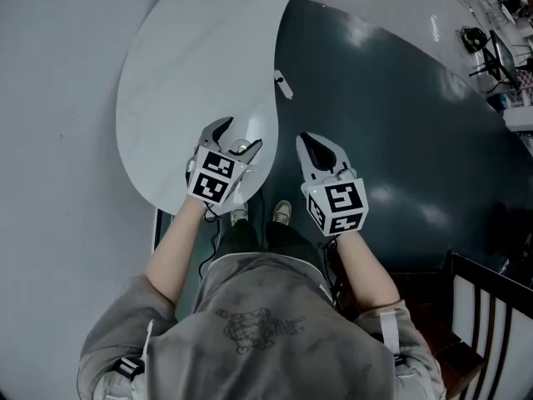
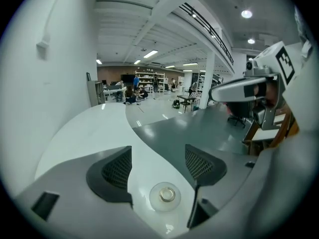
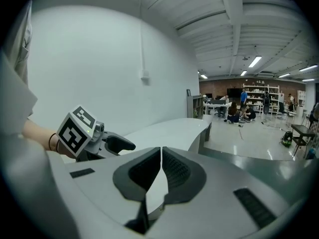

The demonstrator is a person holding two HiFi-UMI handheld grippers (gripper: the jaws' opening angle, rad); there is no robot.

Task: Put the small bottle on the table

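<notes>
A small clear bottle [image 2: 166,195] with a round cap stands upright on the white table [image 1: 191,65], close to the table's near edge. My left gripper [image 1: 241,137] is open, and its two jaws stand either side of the bottle [image 1: 240,148] without touching it. In the left gripper view, the left gripper [image 2: 158,163] shows a wide gap, with the bottle low in the middle. My right gripper [image 1: 302,138] is shut with nothing in it and hangs over the dark floor just right of the table. In its own view, the right gripper [image 3: 161,156] shows both jaws pressed together.
A small white object [image 1: 283,84] lies at the table's right edge. The dark glossy floor [image 1: 400,123] spreads to the right. A dark chair frame [image 1: 491,307] stands at the lower right. The person's shoes [image 1: 283,212] are under the table edge. A white wall [image 3: 99,68] rises on the left.
</notes>
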